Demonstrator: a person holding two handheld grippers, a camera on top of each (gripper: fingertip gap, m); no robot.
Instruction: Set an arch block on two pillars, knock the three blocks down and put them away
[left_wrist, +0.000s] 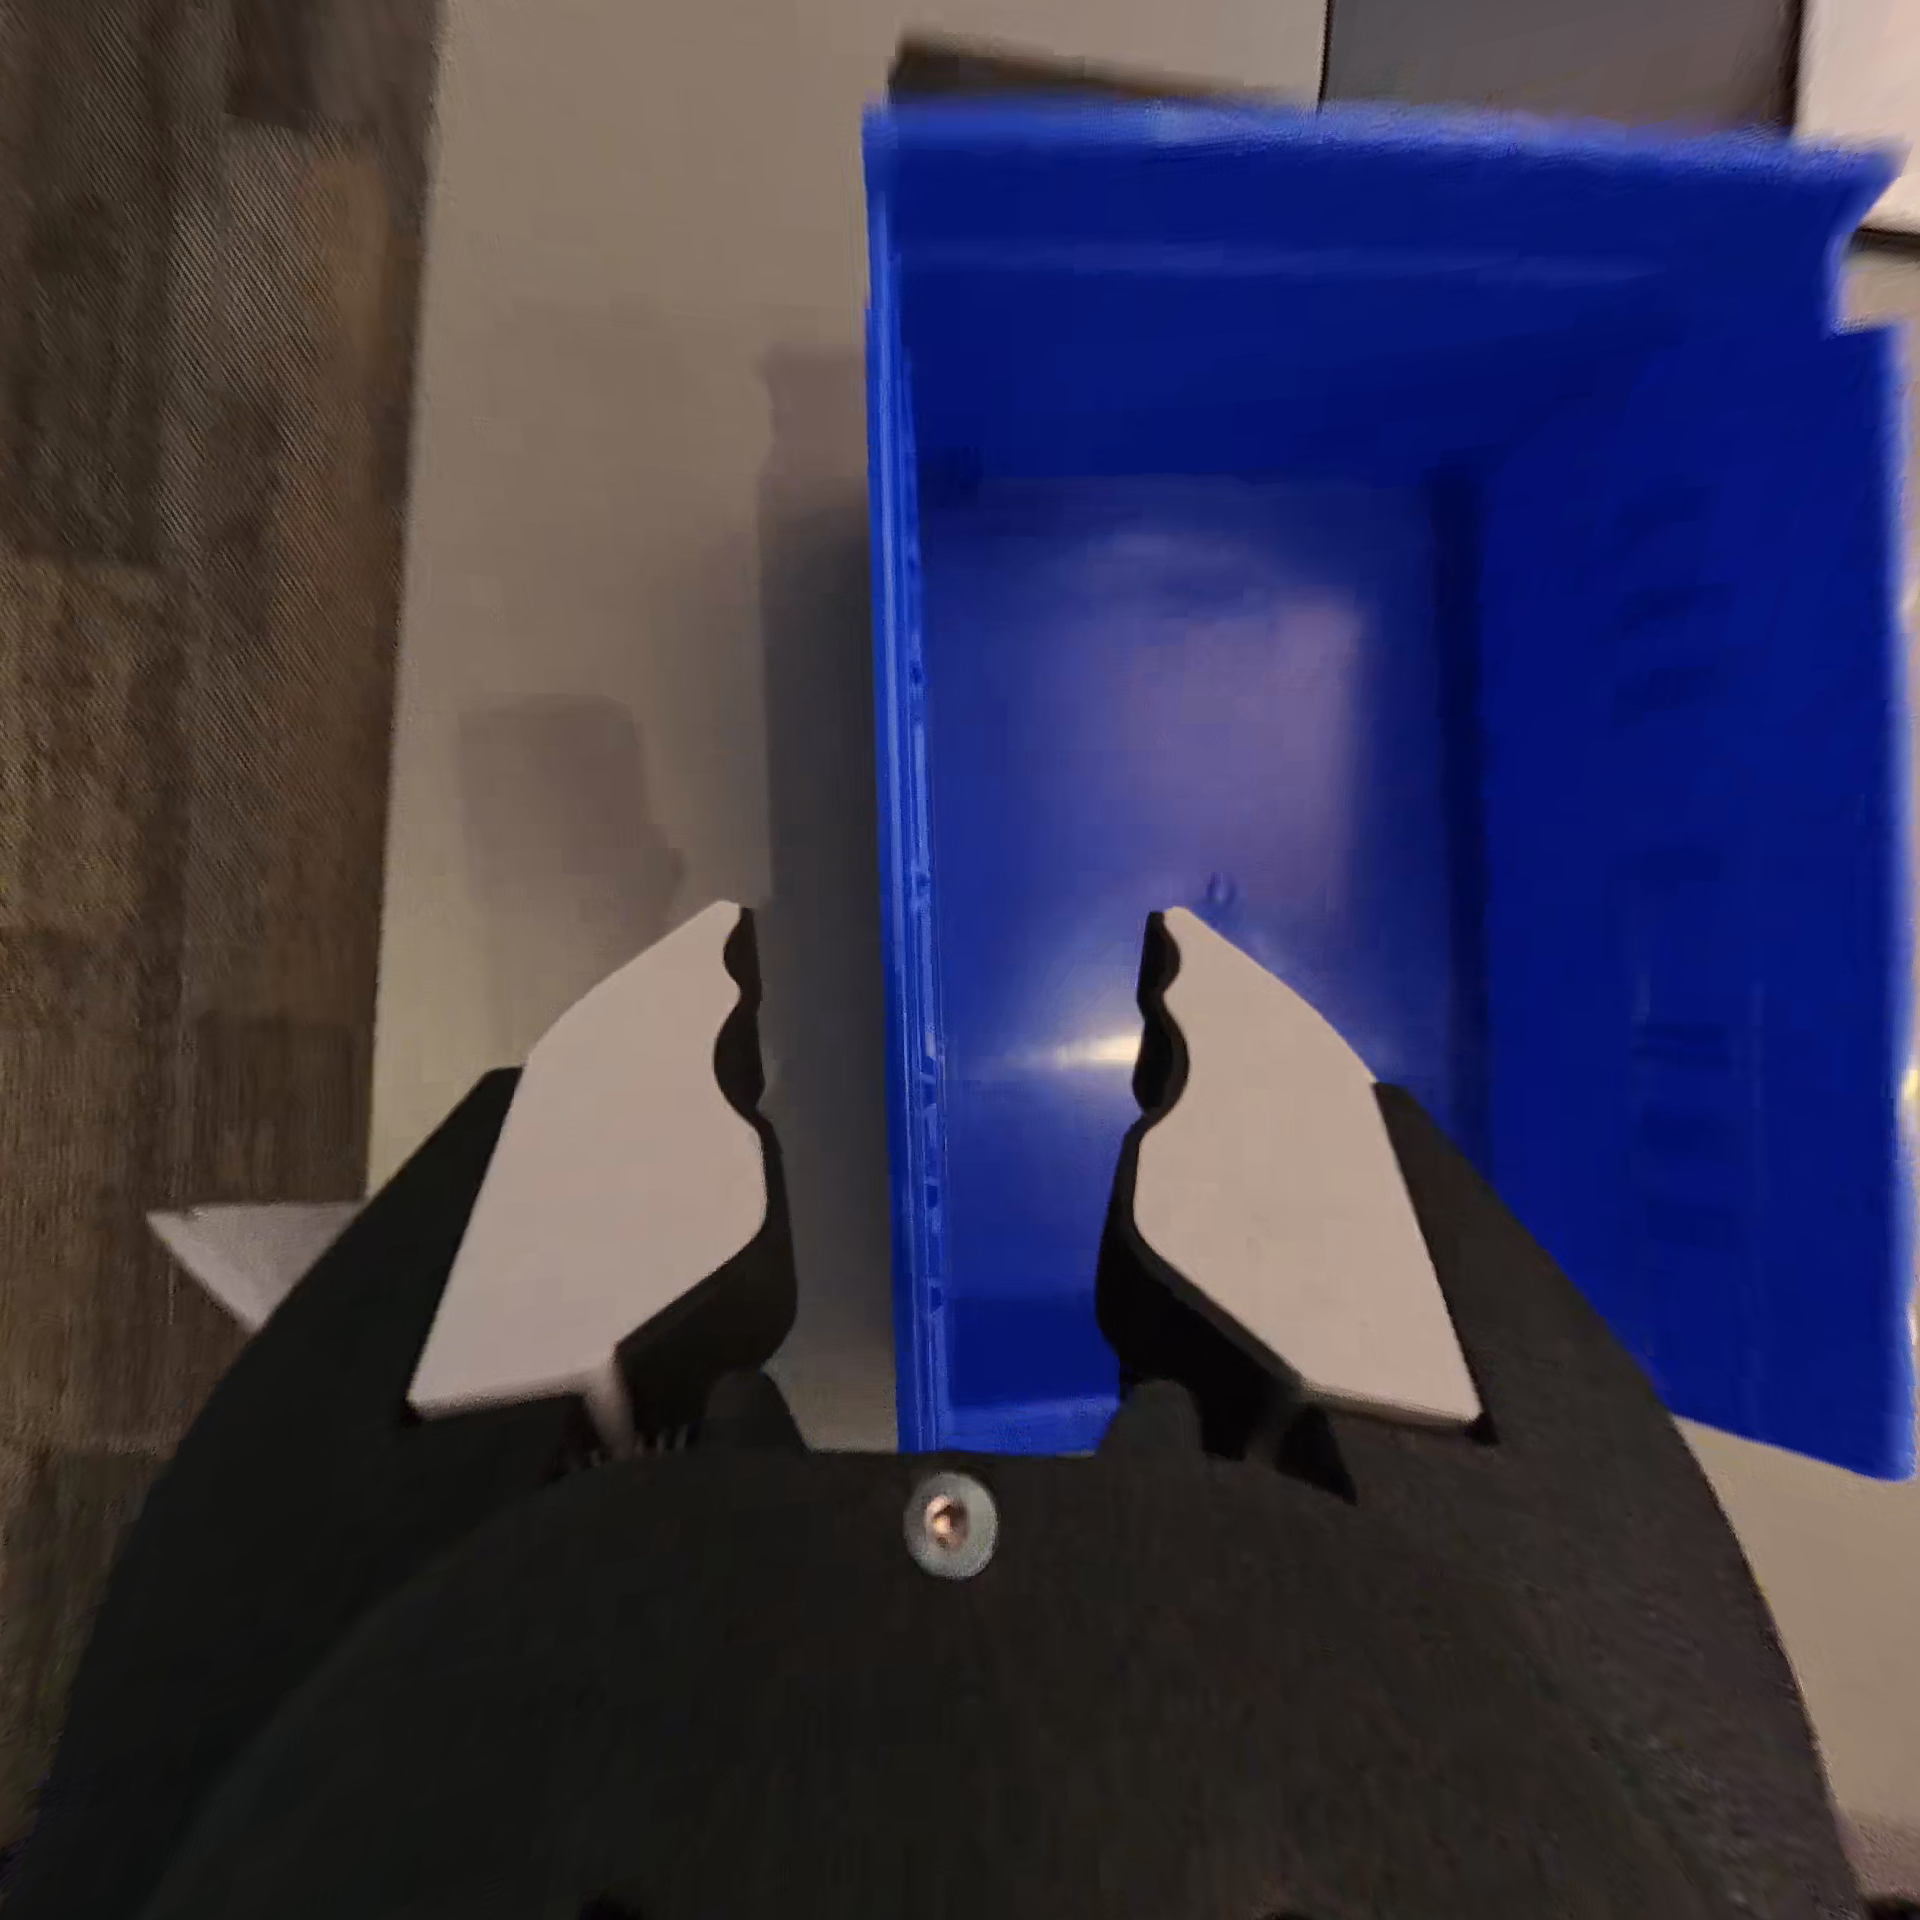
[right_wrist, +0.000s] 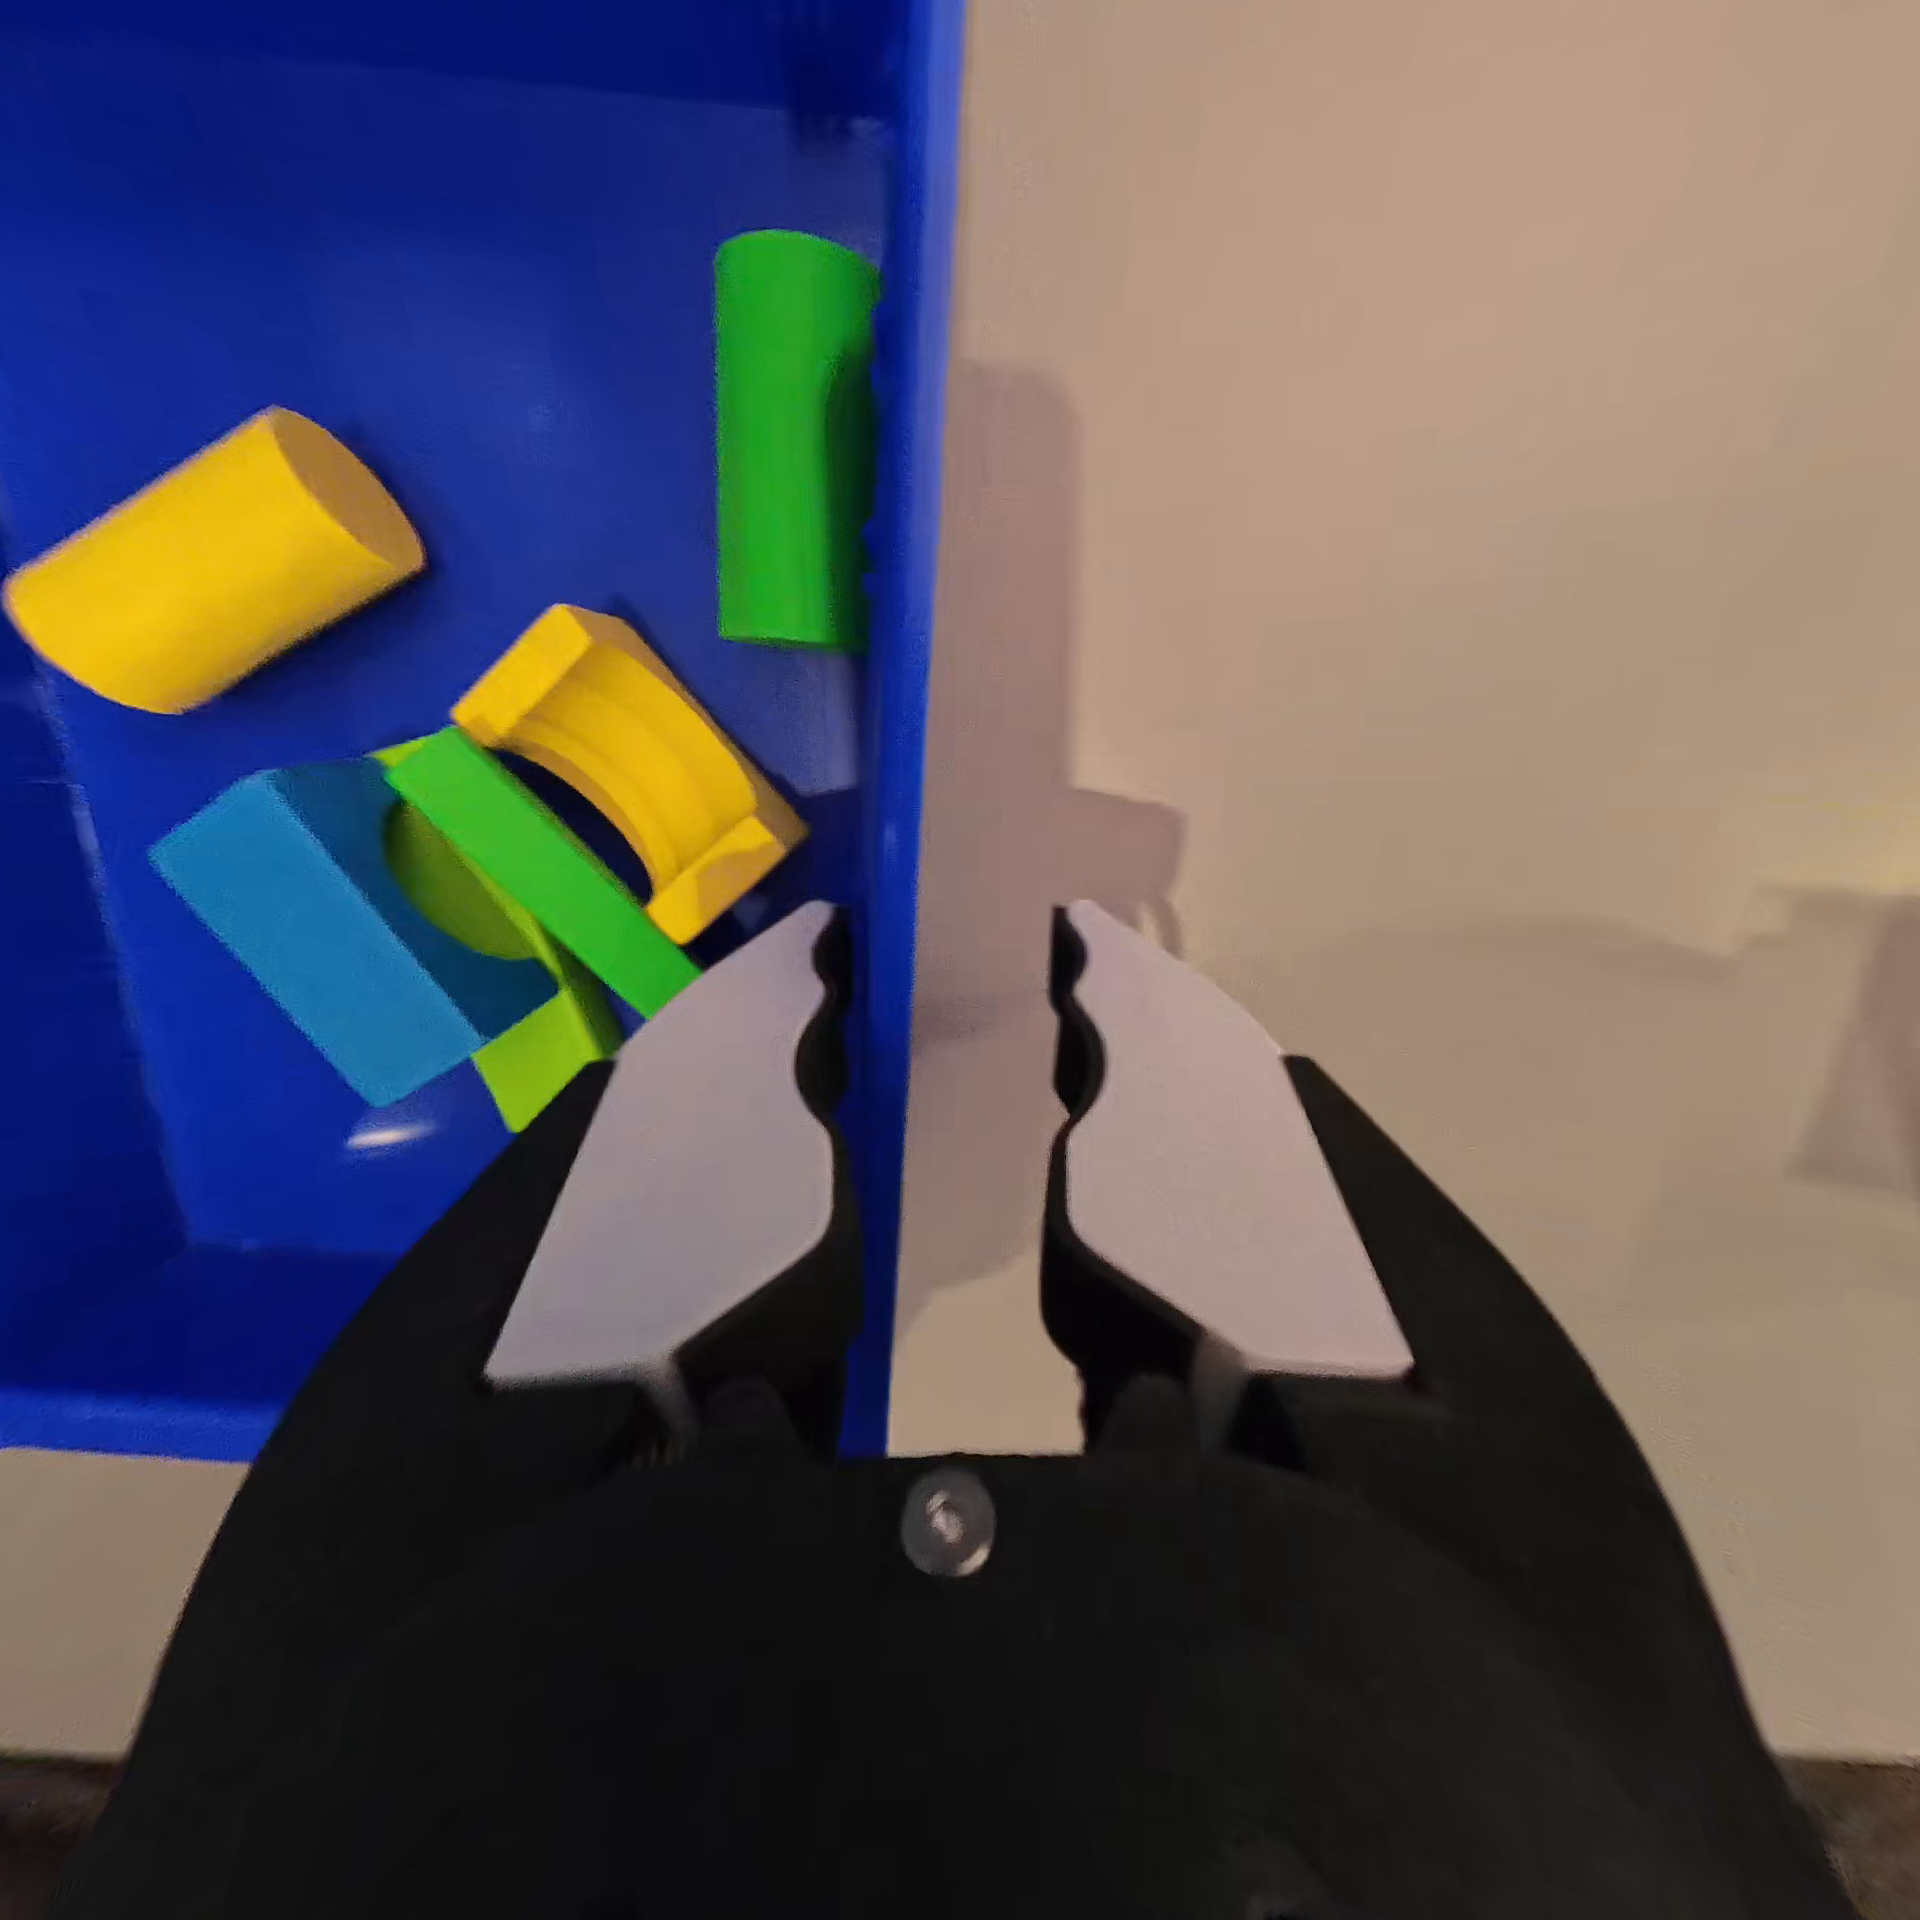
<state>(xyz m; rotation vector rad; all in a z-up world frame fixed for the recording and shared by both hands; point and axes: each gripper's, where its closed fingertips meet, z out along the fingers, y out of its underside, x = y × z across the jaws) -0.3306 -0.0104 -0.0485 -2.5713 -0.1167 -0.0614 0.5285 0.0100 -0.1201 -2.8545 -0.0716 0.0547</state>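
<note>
In the right wrist view a blue bin holds several blocks: a yellow arch block, a green arch block leaning on a light blue block, a green cylinder along the right wall, and a yellow rounded block. My right gripper is open and empty, its jaws on either side of the bin's right wall. In the left wrist view a blue bin shows a bare floor with no blocks. My left gripper is open and empty, astride that bin's left wall.
The bins stand on a pale tabletop, which also shows in the left wrist view. The table's left edge borders brown carpet. I cannot tell whether both views show the same bin. The left gripper's tips are roughly 85 centimeters from the right gripper's.
</note>
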